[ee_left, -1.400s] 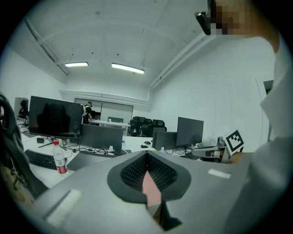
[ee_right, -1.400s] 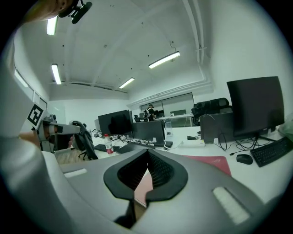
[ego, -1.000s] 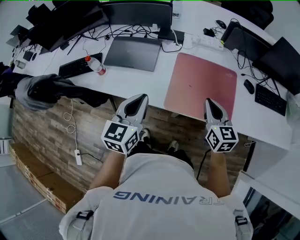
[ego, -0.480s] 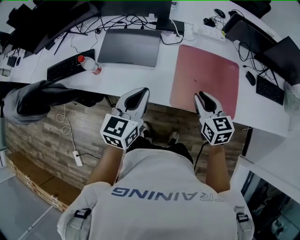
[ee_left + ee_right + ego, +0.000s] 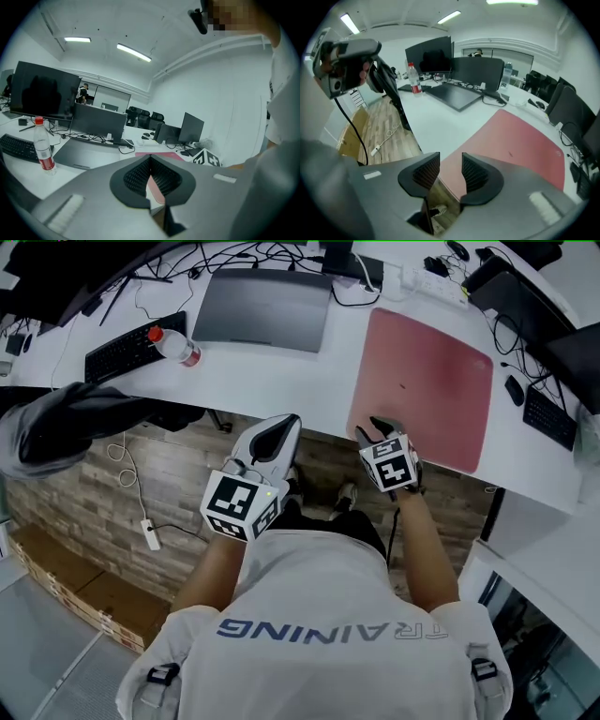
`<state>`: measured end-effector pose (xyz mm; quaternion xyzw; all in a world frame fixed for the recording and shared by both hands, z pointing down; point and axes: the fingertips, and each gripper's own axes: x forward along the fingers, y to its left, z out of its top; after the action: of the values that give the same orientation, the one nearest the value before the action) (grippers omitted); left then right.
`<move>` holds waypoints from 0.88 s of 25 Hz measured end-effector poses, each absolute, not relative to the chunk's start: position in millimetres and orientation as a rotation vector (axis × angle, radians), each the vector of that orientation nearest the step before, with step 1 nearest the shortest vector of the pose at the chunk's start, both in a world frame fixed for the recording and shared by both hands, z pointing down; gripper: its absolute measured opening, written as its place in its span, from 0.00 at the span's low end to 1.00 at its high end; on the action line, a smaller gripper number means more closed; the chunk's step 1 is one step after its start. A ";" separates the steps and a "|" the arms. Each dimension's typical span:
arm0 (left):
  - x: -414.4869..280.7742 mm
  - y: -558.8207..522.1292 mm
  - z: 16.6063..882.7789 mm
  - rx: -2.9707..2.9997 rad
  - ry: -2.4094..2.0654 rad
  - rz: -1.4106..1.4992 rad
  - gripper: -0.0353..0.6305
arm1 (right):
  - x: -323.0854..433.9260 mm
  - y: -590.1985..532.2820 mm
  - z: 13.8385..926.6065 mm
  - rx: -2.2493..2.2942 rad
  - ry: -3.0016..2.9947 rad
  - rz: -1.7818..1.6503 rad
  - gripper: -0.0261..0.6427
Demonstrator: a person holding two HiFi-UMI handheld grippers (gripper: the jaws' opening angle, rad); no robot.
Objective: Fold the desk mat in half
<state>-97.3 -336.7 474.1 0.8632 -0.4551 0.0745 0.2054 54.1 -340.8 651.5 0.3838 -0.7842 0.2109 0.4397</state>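
One pink desk mat (image 5: 427, 381) flat on desk (image 5: 281, 381), head view; right gripper (image 5: 373, 429) at near corner. Left gripper view: left gripper (image 5: 150, 158) clenched, empty. Right gripper view: just been opening, spread, nothing between. Probably light, floppy; pinch near edge.

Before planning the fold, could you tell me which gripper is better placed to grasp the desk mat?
Right. The right gripper hangs over the desk mat's near corner; its jaws have just been opening, nothing gripped yet. The left gripper is shut, short of the desk, left of the mat.

water bottle (image 5: 174, 346), keyboard (image 5: 125, 351), closed laptop (image 5: 262, 308)
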 end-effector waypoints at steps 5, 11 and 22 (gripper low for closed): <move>-108.0 -329.4 492.1 2.369 -1.279 0.236 0.05 | 37.7 -327.5 700.1 0.844 -1.845 0.534 0.27; -122.1 -323.6 511.1 2.311 -1.292 0.251 0.05 | 33.1 -324.9 725.8 0.841 -1.781 0.522 0.21; -122.5 -331.0 513.8 2.299 -1.239 0.208 0.05 | 36.7 -331.6 727.8 0.944 -1.765 0.468 0.11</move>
<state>-122.5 -331.0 513.8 0.8479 -0.4569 0.0766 0.2578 36.7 -331.6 727.8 0.3932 -0.7350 0.1948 0.5170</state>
